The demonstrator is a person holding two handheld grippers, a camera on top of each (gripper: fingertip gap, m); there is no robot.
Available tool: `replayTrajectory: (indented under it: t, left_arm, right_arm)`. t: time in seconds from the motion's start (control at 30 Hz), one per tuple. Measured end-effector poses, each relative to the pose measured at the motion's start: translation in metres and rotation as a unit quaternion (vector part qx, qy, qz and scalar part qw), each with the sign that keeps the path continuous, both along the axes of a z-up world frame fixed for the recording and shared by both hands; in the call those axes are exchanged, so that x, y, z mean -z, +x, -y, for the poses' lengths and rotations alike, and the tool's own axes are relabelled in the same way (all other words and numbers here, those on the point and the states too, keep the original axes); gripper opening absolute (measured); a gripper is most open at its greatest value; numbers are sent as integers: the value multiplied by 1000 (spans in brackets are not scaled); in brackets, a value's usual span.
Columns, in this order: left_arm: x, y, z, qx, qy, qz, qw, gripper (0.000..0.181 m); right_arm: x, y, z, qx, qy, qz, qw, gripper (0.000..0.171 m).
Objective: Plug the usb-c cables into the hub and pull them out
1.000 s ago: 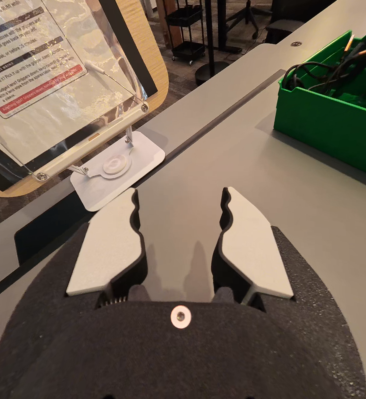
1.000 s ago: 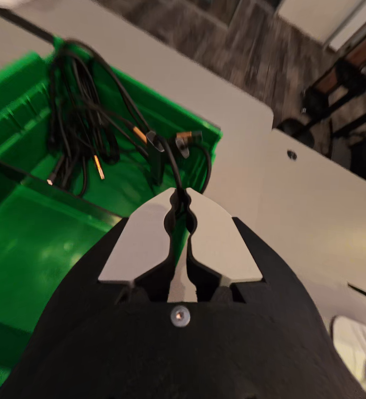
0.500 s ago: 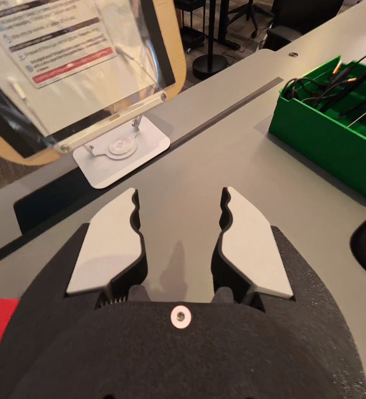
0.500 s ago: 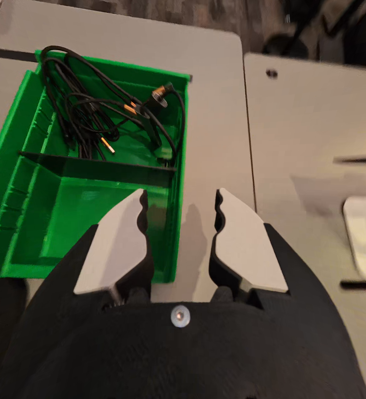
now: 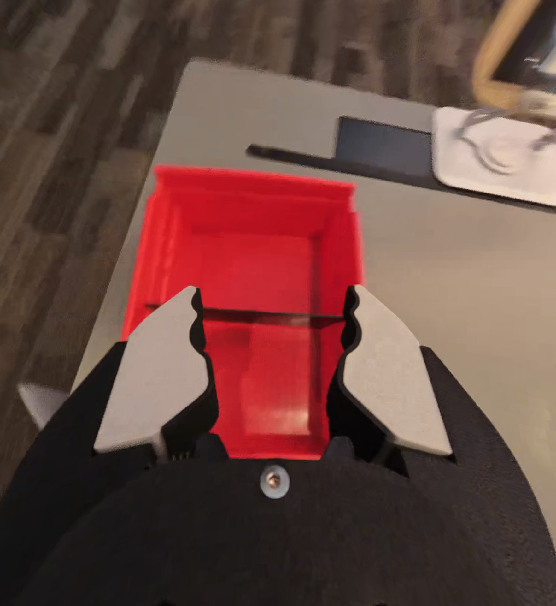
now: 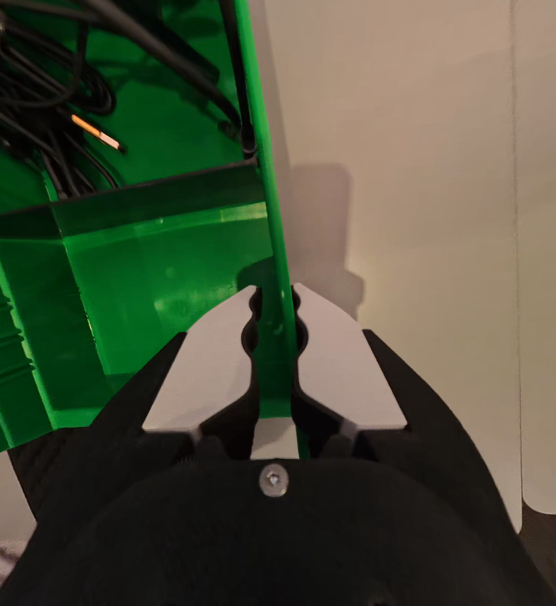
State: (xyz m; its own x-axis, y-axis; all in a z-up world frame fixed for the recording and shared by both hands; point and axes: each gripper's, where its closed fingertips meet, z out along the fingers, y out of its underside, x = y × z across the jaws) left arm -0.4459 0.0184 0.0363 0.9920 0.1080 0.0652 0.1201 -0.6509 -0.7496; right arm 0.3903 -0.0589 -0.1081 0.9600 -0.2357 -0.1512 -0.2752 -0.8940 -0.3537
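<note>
A tangle of black usb-c cables [image 6: 40, 82] lies in the far compartment of a green bin [image 6: 171, 288]; one plug has an orange sleeve [image 6: 94, 131]. My right gripper [image 6: 276, 288] is shut on the bin's right wall [image 6: 253, 98], one finger inside and one outside, near its front corner. My left gripper [image 5: 272, 290] is open and empty, held above a red bin [image 5: 253, 178] whose two compartments look empty. No hub shows in either view.
The red bin stands at the left corner of the grey table [image 5: 450, 295], with floor beyond. A white sign-stand base [image 5: 499, 157] and a dark slot [image 5: 381, 147] lie behind it. A table seam [image 6: 515, 229] runs right of the green bin. Spacing between my two grippers at the tips: around 85 cm.
My right gripper let go of a cable, opened, then dropped and shut on the green bin's right wall. My left gripper swung left from the sign stand to above the red bin, still open.
</note>
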Motion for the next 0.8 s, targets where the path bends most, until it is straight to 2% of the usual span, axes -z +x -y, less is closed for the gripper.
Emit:
replayTrajectory:
  t: [0.1,0.2,0.37,0.43,0.5,0.57,0.7,0.8]
  left_arm:
    - [41,-50,22,-51,-61,60,995,90]
    - [77,-81,38,-81,-124,62,987,92]
    - [101,-120,50,-125,-147,39,981,88]
    - [117,-122,56,-126,-175,61,974,89]
    - [129,-119,57,-115,-193,86,970,71]
    - [137,-110,54,-101,-207,119,966,37]
    - [146,-96,53,-92,-246,149,953,16]
    - [152,-73,50,-40,-285,143,947,6]
  right_arm:
    - [12,-3,3,-11,-31,0,999,12]
    - [13,-9,6,-26,-39,-3,999,7]
    - [13,-26,12,-63,-50,-16,997,8]
    - [13,-28,13,-64,-55,-15,996,8]
    - [13,-31,13,-68,-55,-14,996,8]
    - [13,-37,14,-81,-56,-18,995,9]
    - [13,-46,13,-103,-72,-1,992,10]
    - [13,-56,8,-111,-86,11,990,9]
